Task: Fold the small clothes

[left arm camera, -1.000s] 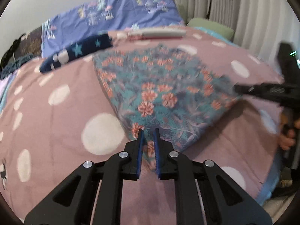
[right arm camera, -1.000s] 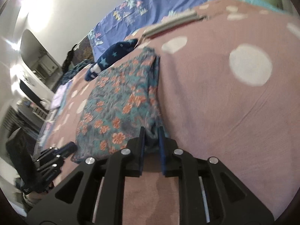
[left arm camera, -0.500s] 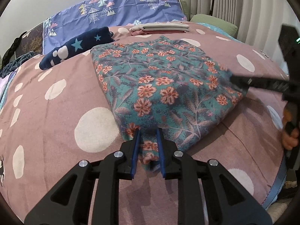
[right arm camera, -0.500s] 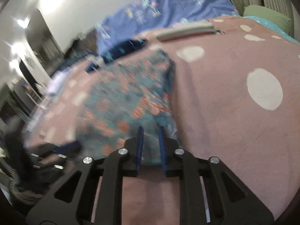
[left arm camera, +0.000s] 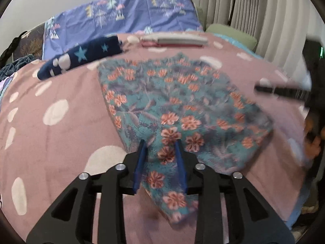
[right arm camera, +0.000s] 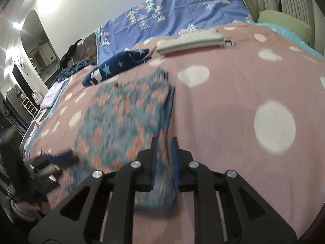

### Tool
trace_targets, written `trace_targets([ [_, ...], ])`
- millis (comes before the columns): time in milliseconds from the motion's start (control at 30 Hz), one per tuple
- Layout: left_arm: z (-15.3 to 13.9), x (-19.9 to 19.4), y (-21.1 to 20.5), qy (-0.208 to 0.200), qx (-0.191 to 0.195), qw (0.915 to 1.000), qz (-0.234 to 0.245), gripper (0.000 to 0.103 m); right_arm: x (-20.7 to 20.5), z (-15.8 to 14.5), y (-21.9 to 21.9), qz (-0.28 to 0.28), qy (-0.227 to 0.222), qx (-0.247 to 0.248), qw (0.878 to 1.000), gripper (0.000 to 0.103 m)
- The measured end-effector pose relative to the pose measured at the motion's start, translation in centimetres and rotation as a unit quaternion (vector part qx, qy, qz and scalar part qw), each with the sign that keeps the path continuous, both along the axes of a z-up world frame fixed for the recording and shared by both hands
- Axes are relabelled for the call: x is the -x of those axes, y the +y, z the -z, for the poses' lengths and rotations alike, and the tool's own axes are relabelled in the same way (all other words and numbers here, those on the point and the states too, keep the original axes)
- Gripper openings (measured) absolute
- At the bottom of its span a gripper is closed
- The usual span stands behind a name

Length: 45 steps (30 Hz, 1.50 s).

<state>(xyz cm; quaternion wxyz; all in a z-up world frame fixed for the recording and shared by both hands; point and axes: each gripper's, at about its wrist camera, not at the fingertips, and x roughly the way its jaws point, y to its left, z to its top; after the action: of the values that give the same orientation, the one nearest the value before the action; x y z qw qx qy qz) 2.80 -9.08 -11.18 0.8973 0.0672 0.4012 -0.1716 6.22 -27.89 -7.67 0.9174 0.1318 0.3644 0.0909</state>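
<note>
A teal garment with orange flowers (left arm camera: 178,109) lies folded flat on the pink dotted blanket (left arm camera: 61,126). My left gripper (left arm camera: 160,144) is open, its blue fingers spread on either side of the garment's near corner. In the right wrist view the same garment (right arm camera: 126,118) shows blurred. My right gripper (right arm camera: 164,142) straddles the garment's right edge with its fingers slightly apart, the cloth lying loose between them. The right gripper also shows at the right edge of the left wrist view (left arm camera: 284,90).
A navy star-patterned garment (left arm camera: 81,59) lies rolled at the back left. A folded stack of white and red clothes (left arm camera: 174,40) sits at the back. A purple tree-print quilt (left arm camera: 121,20) and a green pillow (left arm camera: 229,32) lie behind. Curtains hang on the right.
Both grippers have opened and let go of the floral garment, which now rests flat on the blanket. The left fingers spread much wider than before.
</note>
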Motion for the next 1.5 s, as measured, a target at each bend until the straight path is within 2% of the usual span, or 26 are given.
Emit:
trace_targets([
  [33, 0.2, -0.1, -0.2, 0.002, -0.004, 1.0000, 0.005, 0.041, -0.8, -0.3, 0.0, -0.002, -0.001, 0.003, 1.000, 0.018],
  [100, 0.4, 0.1, -0.7, -0.001, -0.014, 0.9996, 0.023, 0.054, -3.1, -1.0, 0.2, -0.012, -0.003, 0.010, 1.000, 0.019],
  [167, 0.6, 0.3, -1.1, -0.005, -0.026, 0.9991, 0.031, 0.057, -5.4, -1.5, 0.4, -0.028, -0.006, 0.011, 1.000, 0.026],
  [333, 0.8, 0.6, -1.3, -0.011, -0.030, 0.9988, 0.038, 0.060, -12.1, -1.8, 1.2, -0.051, 0.006, 0.003, 0.999, 0.032],
  [400, 0.8, 0.5, -1.0, -0.009, -0.021, 0.9990, 0.039, 0.060, -14.8, -1.2, 1.6, -0.057, 0.024, -0.001, 0.998, 0.037],
  [533, 0.9, 0.6, -1.0, -0.007, -0.016, 0.9991, 0.039, 0.060, -18.9, 0.6, 2.9, -0.061, 0.054, 0.016, 0.997, 0.038],
  [567, 0.9, 0.6, -1.0, -0.007, -0.017, 0.9991, 0.040, 0.061, -19.6, 1.0, 3.3, -0.064, 0.060, 0.021, 0.996, 0.029],
  [600, 0.9, 0.6, -1.0, -0.007, -0.017, 0.9990, 0.040, 0.061, -20.1, 1.5, 3.7, -0.067, 0.066, 0.029, 0.995, 0.012],
  [633, 0.9, 0.6, -1.0, -0.007, -0.016, 0.9990, 0.040, 0.061, -20.2, 1.7, 4.0, -0.064, 0.068, 0.042, 0.995, 0.003],
  [733, 0.9, 0.6, -1.0, -0.007, -0.015, 0.9991, 0.040, 0.061, -20.1, 2.0, 3.9, -0.045, 0.052, 0.065, 0.995, 0.003],
  [833, 1.0, 0.5, -1.1, -0.005, -0.013, 0.9990, 0.042, 0.062, -20.4, 3.2, 3.1, -0.043, 0.062, 0.058, 0.995, 0.004],
  [867, 1.0, 0.6, -1.1, -0.005, -0.014, 0.9990, 0.042, 0.063, -20.2, 3.0, 2.9, -0.038, 0.059, 0.061, 0.996, 0.007],
  [933, 1.0, 0.6, -1.2, -0.007, -0.015, 0.9990, 0.042, 0.063, -19.2, 1.9, 2.8, -0.017, 0.044, 0.079, 0.996, 0.015],
  [1000, 1.0, 0.6, -1.2, -0.008, -0.015, 0.9990, 0.042, 0.063, -17.4, 0.1, 2.8, -0.006, 0.013, 0.094, 0.995, 0.014],
  [1067, 1.0, 0.6, -1.1, -0.009, -0.015, 0.9990, 0.042, 0.063, -14.4, -1.6, 3.5, -0.045, -0.017, 0.073, 0.996, 0.014],
  [1133, 1.0, 0.7, -1.1, -0.009, -0.016, 0.9989, 0.042, 0.063, -11.5, -2.1, 4.4, -0.090, -0.024, 0.058, 0.994, 0.014],
  [1200, 1.0, 0.6, -1.1, -0.009, -0.015, 0.9990, 0.042, 0.063, -9.3, -0.7, 5.6, -0.110, -0.005, 0.087, 0.990, 0.014],
  [1267, 1.0, 0.7, -1.1, -0.010, -0.016, 0.9989, 0.042, 0.063, -8.6, 2.7, 5.8, -0.084, 0.031, 0.146, 0.985, 0.014],
  [1333, 0.9, 0.8, -1.2, -0.013, -0.015, 0.9988, 0.045, 0.063, -8.1, 4.3, 4.7, -0.077, 0.013, 0.129, 0.988, 0.014],
  [1367, 0.8, 0.9, -1.3, -0.014, -0.017, 0.9987, 0.045, 0.063, -8.1, 3.9, 4.3, -0.065, 0.015, 0.116, 0.991, 0.014],
  [1433, 0.7, 1.2, -1.3, -0.016, -0.020, 0.9987, 0.043, 0.063, -7.8, 3.0, 3.8, -0.031, 0.016, 0.122, 0.992, 0.014],
  [1500, 0.5, 1.5, -1.0, -0.015, -0.014, 0.9990, 0.041, 0.063, -7.2, 2.4, 3.6, -0.014, 0.016, 0.121, 0.992, 0.020],
])
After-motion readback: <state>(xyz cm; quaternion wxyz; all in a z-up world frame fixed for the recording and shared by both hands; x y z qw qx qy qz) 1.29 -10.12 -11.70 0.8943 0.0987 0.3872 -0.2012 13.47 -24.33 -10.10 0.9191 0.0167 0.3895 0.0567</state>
